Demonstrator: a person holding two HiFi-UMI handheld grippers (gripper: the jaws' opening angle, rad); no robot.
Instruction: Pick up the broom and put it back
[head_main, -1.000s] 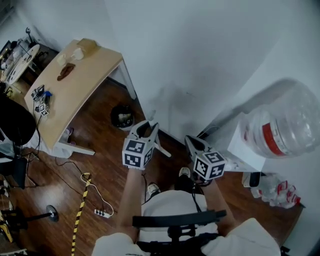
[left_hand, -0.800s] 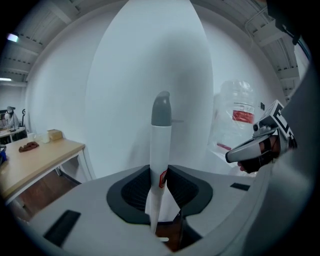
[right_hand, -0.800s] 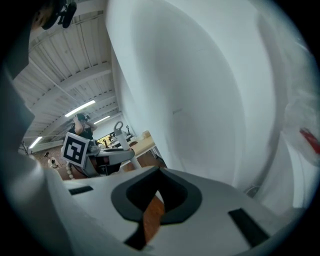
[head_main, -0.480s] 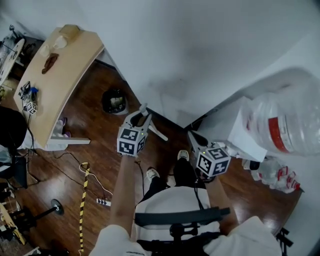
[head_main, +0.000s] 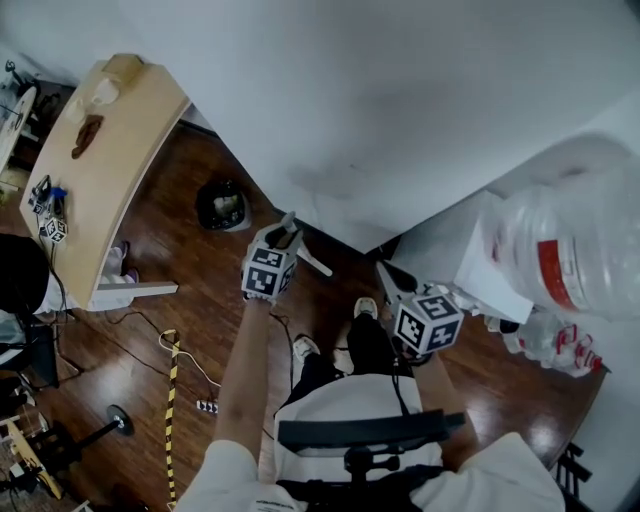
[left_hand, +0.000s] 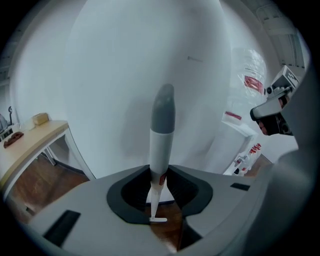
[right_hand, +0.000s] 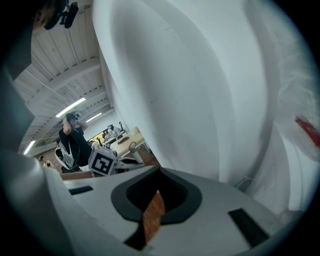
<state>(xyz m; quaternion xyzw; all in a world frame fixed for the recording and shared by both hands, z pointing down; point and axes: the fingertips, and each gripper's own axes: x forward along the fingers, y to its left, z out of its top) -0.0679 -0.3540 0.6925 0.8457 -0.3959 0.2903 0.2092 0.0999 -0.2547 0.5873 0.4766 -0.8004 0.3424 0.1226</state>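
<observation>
1. The left gripper (head_main: 284, 232) is clamped on the handle of the broom (left_hand: 161, 137). The handle stands upright between its jaws, centre frame in the left gripper view, close to the white wall (head_main: 400, 120).
2. The right gripper (right_hand: 150, 220) has its jaws drawn almost together and holds nothing. Only floor (head_main: 190, 290) shows through the slit.
3. Keep the clamp firm and the handle upright. Lower it until the head rests at the wall foot, then release.
4. Compared with one second ago, the left gripper appears smaller and higher in the head view, sunk toward the wall base. The right gripper has shifted little.
</observation>
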